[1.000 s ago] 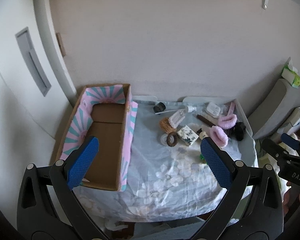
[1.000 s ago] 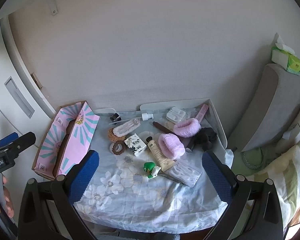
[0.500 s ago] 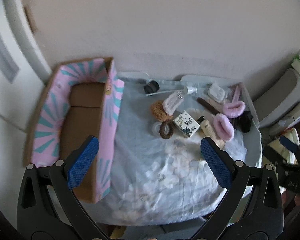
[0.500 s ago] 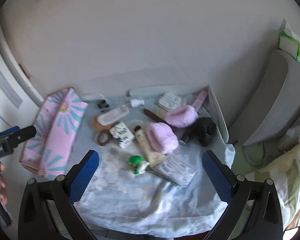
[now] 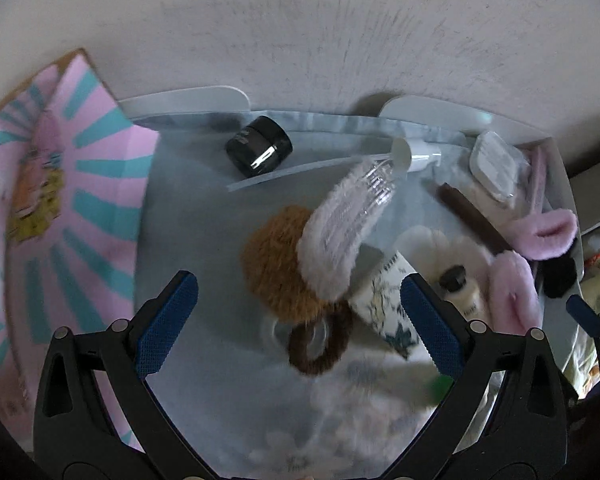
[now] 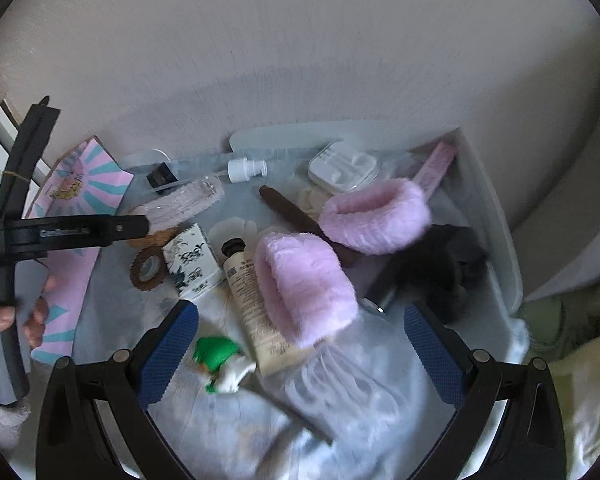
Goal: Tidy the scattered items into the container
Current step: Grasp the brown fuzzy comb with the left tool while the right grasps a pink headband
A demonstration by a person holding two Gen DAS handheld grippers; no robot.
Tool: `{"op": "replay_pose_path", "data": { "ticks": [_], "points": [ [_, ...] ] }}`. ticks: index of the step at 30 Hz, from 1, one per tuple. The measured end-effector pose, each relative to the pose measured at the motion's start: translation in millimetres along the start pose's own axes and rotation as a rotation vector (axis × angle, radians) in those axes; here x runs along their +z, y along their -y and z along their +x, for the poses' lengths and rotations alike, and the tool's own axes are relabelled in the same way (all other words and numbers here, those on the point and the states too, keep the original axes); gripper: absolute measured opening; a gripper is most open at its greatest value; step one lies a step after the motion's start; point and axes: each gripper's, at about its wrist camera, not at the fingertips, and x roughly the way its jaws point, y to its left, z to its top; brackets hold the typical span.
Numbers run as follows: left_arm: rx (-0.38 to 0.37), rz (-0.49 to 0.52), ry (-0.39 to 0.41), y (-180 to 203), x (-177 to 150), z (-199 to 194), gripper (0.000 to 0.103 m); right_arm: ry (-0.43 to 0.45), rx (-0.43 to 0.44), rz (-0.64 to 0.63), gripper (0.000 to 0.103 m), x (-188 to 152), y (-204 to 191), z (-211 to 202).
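The pink and teal cardboard box [image 5: 60, 208] stands at the table's left; it also shows in the right wrist view [image 6: 88, 184]. My left gripper [image 5: 298, 324] is open and empty, low over a brown fluffy scrunchie [image 5: 276, 264], a dark brown hair tie [image 5: 320, 344] and a clear pink-lined brush [image 5: 344, 232]. My right gripper [image 6: 300, 344] is open and empty above a pink fluffy cuff [image 6: 304, 284], a cream tube [image 6: 256, 300] and a green toy [image 6: 216, 356]. A patterned small box [image 6: 190, 260] lies between them.
A black jar [image 5: 260, 150], a white pump head [image 6: 246, 170], a white case [image 6: 344, 168], a second pink cuff [image 6: 376, 216], a brown stick [image 6: 300, 216] and black fabric [image 6: 440, 264] lie on the floral cloth. Walls close behind.
Both grippers have moved down and forward toward the table's items. The box has slid to the left edge of the left wrist view. Both stay open.
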Motion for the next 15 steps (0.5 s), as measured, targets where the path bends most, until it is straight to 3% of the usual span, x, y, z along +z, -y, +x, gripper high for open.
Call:
{"op": "replay_pose_path", "data": {
  "ticks": [9,11,15],
  "points": [
    [-0.030,-0.022,-0.031,1.1,2.3,30.7,0.100,-0.011,0.036,0.011,0.093,4.3,4.2,24.6],
    [-0.065,-0.041,-0.022,-0.7,0.2,32.7,0.095,-0.022,0.042,0.008,0.088,5.5,5.9,29.0],
    [-0.112,-0.065,0.003,-2.0,-3.5,30.4,0.070,-0.048,0.054,-0.005,0.064,5.6,7.2,39.4]
  ]
}}
